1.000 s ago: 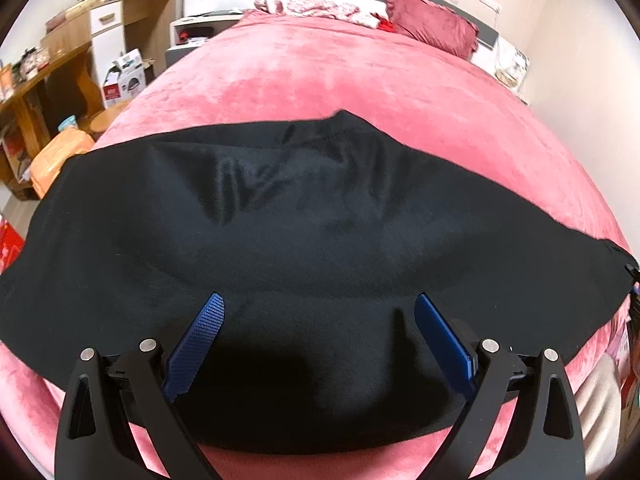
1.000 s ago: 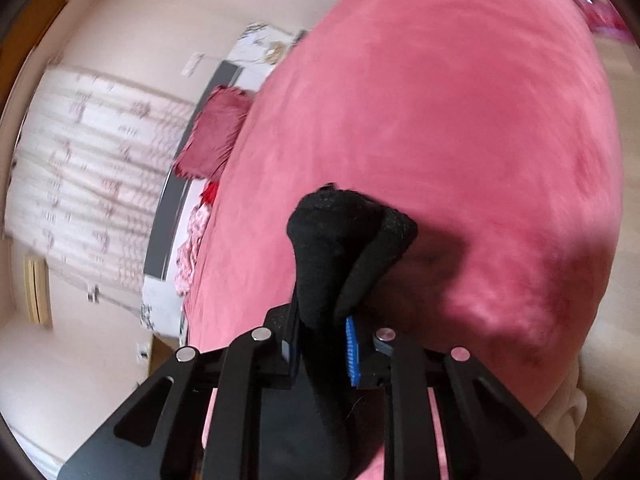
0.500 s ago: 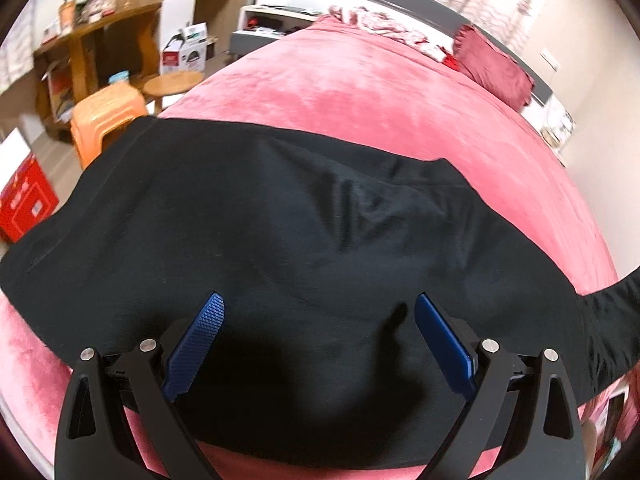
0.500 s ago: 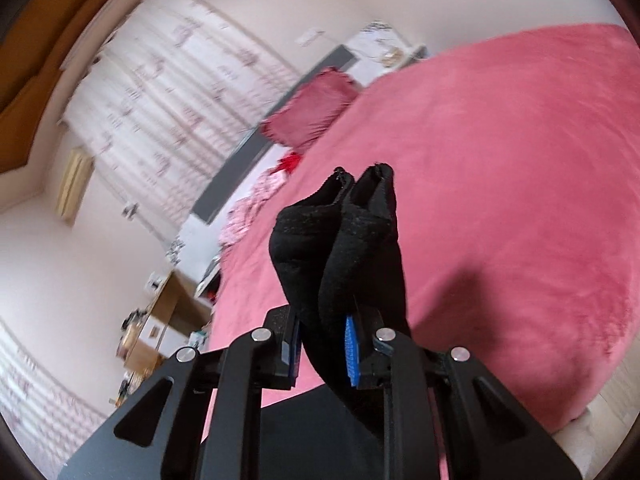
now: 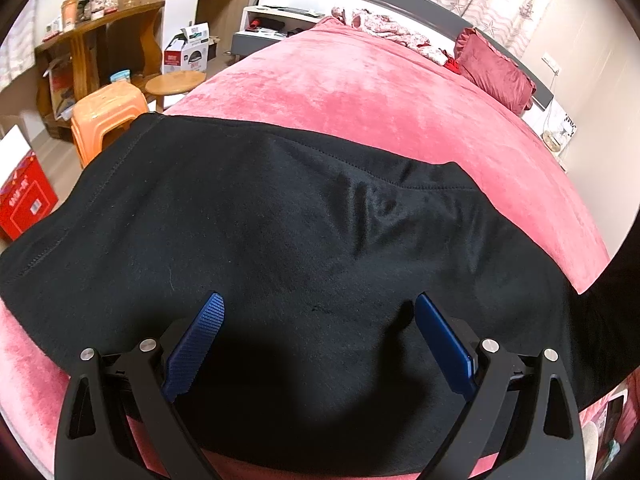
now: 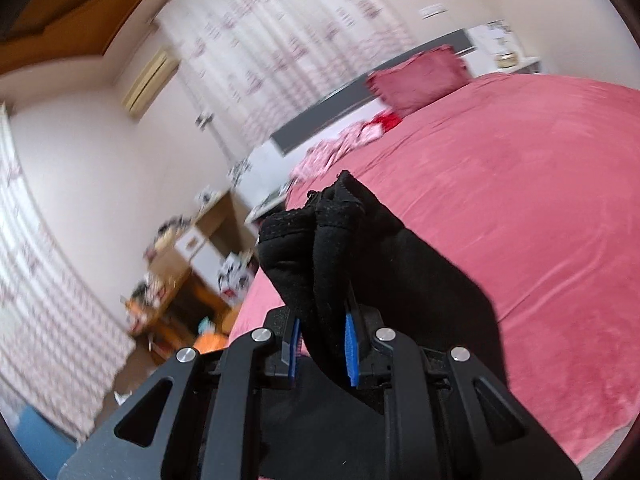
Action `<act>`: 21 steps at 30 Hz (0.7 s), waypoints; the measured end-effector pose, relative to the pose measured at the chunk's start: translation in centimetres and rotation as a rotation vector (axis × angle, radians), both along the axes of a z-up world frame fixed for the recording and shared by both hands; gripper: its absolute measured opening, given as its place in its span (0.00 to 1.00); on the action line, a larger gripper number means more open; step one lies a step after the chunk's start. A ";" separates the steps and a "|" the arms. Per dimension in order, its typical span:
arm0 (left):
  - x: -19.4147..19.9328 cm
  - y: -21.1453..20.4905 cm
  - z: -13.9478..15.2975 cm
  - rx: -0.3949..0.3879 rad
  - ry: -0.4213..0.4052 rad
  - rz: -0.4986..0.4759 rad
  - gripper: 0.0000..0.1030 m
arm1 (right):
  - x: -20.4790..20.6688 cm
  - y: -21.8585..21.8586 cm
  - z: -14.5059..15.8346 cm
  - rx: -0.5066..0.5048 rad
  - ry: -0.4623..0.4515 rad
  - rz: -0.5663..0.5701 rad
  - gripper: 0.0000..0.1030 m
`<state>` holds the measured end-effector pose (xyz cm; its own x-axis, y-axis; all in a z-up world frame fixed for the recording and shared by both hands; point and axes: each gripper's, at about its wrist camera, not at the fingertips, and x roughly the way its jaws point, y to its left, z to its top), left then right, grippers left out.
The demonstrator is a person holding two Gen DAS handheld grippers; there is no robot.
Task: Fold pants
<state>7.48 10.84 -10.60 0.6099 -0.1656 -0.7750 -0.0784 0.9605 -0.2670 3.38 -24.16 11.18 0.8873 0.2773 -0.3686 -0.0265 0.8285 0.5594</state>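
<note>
The black pants (image 5: 280, 240) lie spread across the near part of the pink bed (image 5: 360, 92) in the left wrist view. My left gripper (image 5: 318, 320) hovers low over them, open, its blue fingers (image 5: 208, 320) wide apart with nothing between them. At the right edge of that view a strip of the black cloth rises out of the picture. In the right wrist view my right gripper (image 6: 322, 320) is shut on a bunched end of the pants (image 6: 320, 240), which sticks up past the pads and hangs lifted above the bed (image 6: 520, 220).
Left of the bed stand an orange plastic stool (image 5: 108, 116), a round wooden stool (image 5: 176, 82), a red box (image 5: 24, 200) and a wooden desk (image 5: 100, 28). A dark red pillow (image 5: 496, 70) and patterned bedding (image 5: 384, 30) lie at the headboard. Curtains hang behind.
The right gripper has lifted and rolled with the pants end held in it, swinging its view from the bedspread up to the curtains. The left gripper shifted sideways over the pants and stayed open.
</note>
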 end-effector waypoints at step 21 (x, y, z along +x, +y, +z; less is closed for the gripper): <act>-0.4 -0.2 0.7 -0.143 -0.054 -0.051 0.92 | 3.0 15.6 -15.0 -0.417 0.248 0.361 0.27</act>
